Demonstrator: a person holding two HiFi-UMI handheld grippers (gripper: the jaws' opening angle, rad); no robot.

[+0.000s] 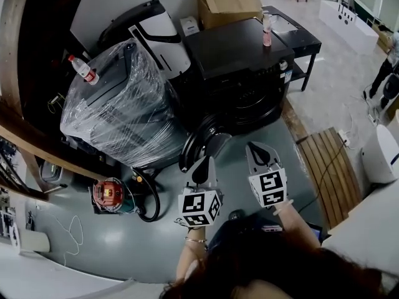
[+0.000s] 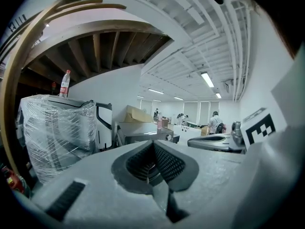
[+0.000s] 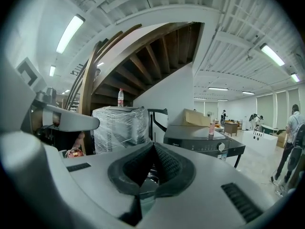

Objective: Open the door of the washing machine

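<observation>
The black front-loading washing machine [image 1: 240, 55] stands at the middle back, and its round door [image 1: 201, 143] hangs swung out to the left of the drum opening [image 1: 252, 104]. My left gripper [image 1: 202, 162] hovers just in front of the door's lower edge, apart from it. The right gripper [image 1: 257, 149] sits beside it, below the drum opening. In the left gripper view, the left gripper [image 2: 153, 144] has its jaws together with nothing between them. The right gripper [image 3: 153, 147] is likewise shut and empty, with the washing machine [image 3: 200, 140] ahead of it.
A plastic-wrapped appliance [image 1: 118, 111] with a water bottle [image 1: 83, 69] on top stands left of the washer. A pink bottle [image 1: 267, 31] stands on the washer. A cardboard box [image 1: 227, 5] and black table [image 1: 298, 37] are behind, wooden slats [image 1: 327, 167] right, a red device [image 1: 109, 194] on the floor left.
</observation>
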